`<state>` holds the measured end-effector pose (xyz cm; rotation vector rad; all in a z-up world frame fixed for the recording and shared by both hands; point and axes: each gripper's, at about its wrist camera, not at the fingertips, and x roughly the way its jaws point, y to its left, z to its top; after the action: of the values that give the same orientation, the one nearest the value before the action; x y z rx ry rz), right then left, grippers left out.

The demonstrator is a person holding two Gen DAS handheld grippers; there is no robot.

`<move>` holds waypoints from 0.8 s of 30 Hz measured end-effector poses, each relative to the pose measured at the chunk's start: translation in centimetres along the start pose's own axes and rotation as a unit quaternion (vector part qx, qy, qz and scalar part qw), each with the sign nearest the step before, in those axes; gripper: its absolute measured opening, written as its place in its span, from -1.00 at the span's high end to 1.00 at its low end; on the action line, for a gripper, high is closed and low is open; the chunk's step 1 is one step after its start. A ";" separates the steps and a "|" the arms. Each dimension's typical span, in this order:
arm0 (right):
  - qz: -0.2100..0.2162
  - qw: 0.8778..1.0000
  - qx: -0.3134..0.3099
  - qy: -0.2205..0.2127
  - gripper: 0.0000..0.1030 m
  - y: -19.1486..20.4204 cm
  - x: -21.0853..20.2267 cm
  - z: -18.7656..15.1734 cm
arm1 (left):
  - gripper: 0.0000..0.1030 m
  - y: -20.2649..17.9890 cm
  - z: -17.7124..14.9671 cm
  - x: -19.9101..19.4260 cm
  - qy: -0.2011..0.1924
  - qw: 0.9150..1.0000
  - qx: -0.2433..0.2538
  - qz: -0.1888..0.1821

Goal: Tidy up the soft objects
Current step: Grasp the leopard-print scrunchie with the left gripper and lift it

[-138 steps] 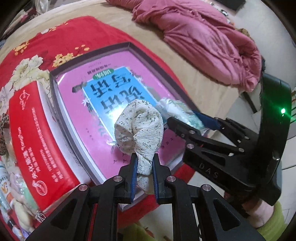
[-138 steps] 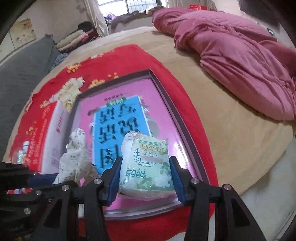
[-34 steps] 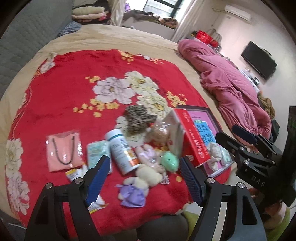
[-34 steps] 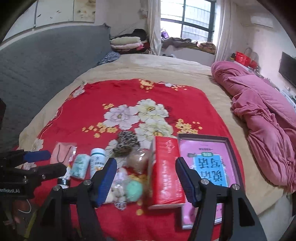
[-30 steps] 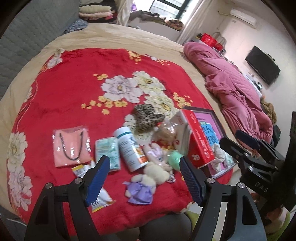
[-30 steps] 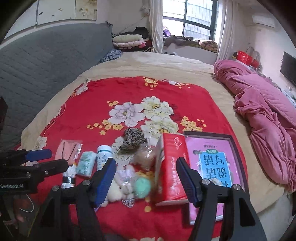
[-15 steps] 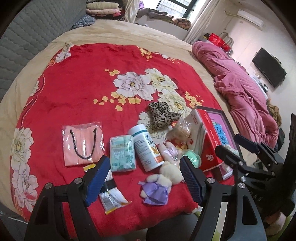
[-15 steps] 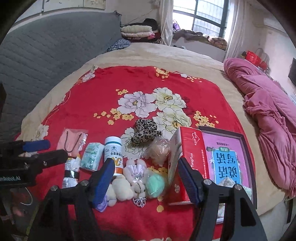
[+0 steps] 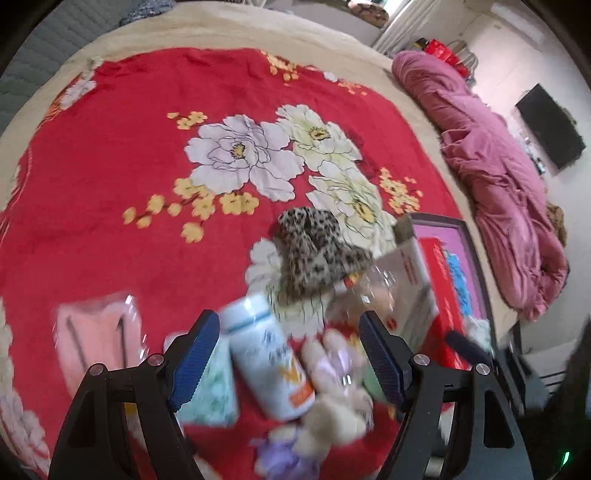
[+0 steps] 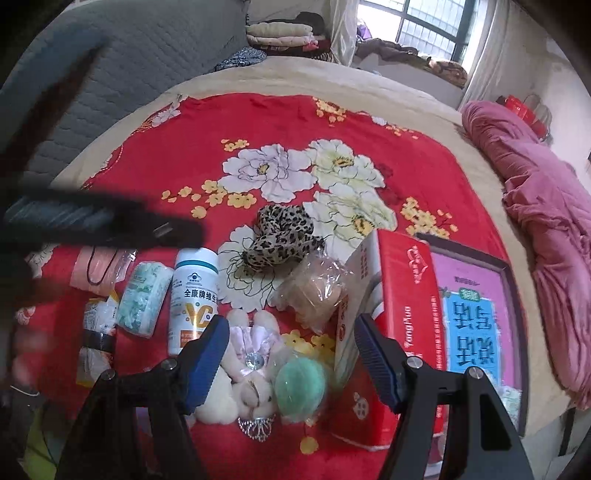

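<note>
Meanwhile both empty: left hand-held gripper (image 9: 288, 354) agape, right hand-held gripper (image 10: 290, 350) agape over plush toy (image 10: 243, 373).

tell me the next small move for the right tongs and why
Probably lower the right tongs onto the green sponge ball. Both tongs are open and empty, and this soft thing lies just beneath the right ones, beside the plush toy on the red blanket, unsorted.

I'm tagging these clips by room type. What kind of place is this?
Most likely a home bedroom: a bed covered by a red floral blanket, a rumpled pink quilt beside it, folded bedding stacked near the window, and a wall-mounted TV.
</note>
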<state>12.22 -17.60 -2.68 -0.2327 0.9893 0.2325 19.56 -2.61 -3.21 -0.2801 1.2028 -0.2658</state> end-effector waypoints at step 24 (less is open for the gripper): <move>-0.030 0.995 -0.092 0.023 -0.35 0.4 6.2 2.0 | -0.19 -2.2 6.8 14.8 0.141 0.989 -0.028 -0.034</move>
<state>16.97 -16.09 -6.88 -0.4372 1.0056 0.2655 30.81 -9.32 -13.10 -0.3409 1.4830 -0.3397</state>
